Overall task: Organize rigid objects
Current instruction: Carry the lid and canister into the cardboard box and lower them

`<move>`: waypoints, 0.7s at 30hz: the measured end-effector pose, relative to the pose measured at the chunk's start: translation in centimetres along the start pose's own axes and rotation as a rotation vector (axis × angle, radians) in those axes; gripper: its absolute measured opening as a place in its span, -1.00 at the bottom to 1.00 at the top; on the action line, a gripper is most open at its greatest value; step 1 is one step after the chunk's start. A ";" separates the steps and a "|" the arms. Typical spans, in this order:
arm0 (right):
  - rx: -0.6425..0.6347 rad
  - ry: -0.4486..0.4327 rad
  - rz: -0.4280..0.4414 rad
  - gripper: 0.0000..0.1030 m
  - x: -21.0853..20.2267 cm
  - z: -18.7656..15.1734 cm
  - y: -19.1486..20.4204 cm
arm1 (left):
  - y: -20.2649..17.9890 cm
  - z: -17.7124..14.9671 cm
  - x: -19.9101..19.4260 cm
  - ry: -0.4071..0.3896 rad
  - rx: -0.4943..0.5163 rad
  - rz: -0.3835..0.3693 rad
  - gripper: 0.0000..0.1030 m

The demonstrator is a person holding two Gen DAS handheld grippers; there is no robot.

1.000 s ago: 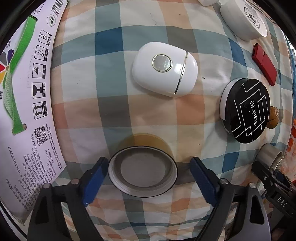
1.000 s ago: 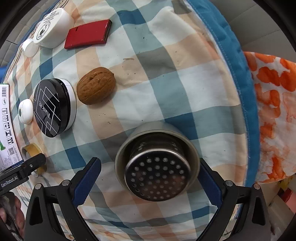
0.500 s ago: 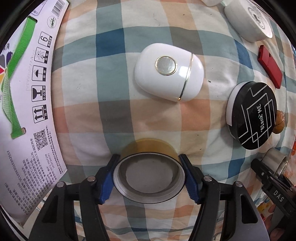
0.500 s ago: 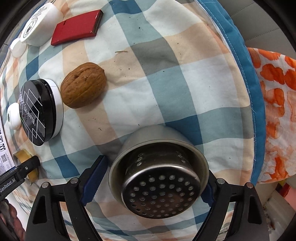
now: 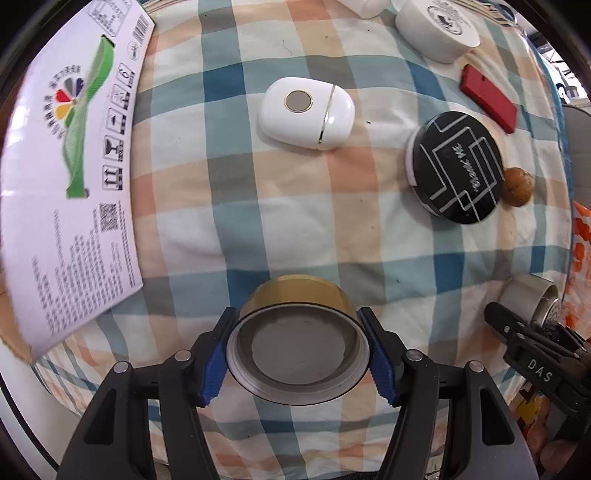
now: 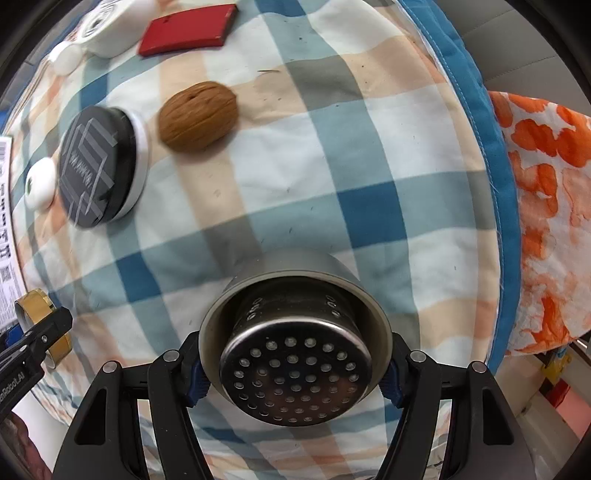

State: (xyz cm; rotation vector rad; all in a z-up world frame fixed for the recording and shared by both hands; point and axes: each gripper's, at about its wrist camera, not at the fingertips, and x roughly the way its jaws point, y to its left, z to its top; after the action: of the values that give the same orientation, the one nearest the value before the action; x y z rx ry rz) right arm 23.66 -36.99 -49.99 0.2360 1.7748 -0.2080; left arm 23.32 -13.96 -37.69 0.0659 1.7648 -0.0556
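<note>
Checked cloth [image 5: 295, 206] is covering the whole work surface, and I am reading it as the sorting ground, with the white printed carton [image 5: 70, 184] lying along its left edge, probably where the pieces are meant to end up. Further right, the round black-lidded tin [image 5: 458, 166] is sitting beside the walnut [image 6: 197, 114], with the white oval case [image 5: 306, 107] and the red flat case [image 6: 188, 29] lying far from me, all untouched. I am holding two things at once. My right gripper [image 6: 293, 369] has just been closing, and its blue pads are now pressing both sides of the steel perforated cup [image 6: 295, 350] at the near right edge of the cloth. My left gripper [image 5: 297, 354] is clamping the gold-walled round lid [image 5: 297, 343], open side up, at the near middle; I judge it to be lifting clear of the cloth. Both tools are pointing almost straight down, so the rims are staying square between the pads.
</note>
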 end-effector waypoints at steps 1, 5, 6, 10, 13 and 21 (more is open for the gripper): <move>-0.007 -0.004 0.005 0.41 -0.1 -0.3 0.2 | -0.2 -0.4 -0.6 -0.013 0.005 -0.004 0.21; -0.051 -0.033 0.024 0.41 -1.1 -1.2 1.4 | -0.6 -1.7 -3.6 -0.064 0.007 -0.021 0.21; -0.061 -0.045 0.030 0.41 -1.5 -1.5 1.5 | -0.7 -2.0 -4.5 -0.082 0.008 -0.026 0.21; -0.104 -0.093 0.053 0.41 -3.1 -2.5 3.3 | -0.5 -3.2 -8.6 -0.153 0.011 -0.048 0.21; -0.147 -0.136 0.066 0.41 -4.9 -2.9 5.4 | 1.9 -2.7 -11.5 -0.210 -0.004 -0.073 0.21; -0.259 -0.223 0.115 0.41 -14.2 -3.8 14.6 | 9.0 -3.0 -17.3 -0.320 -0.045 -0.051 0.21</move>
State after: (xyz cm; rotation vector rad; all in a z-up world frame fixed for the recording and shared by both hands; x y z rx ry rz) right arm 27.00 -22.58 -35.48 0.1223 1.5428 0.0764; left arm 24.41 -4.98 -20.14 -0.0200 1.4471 -0.0600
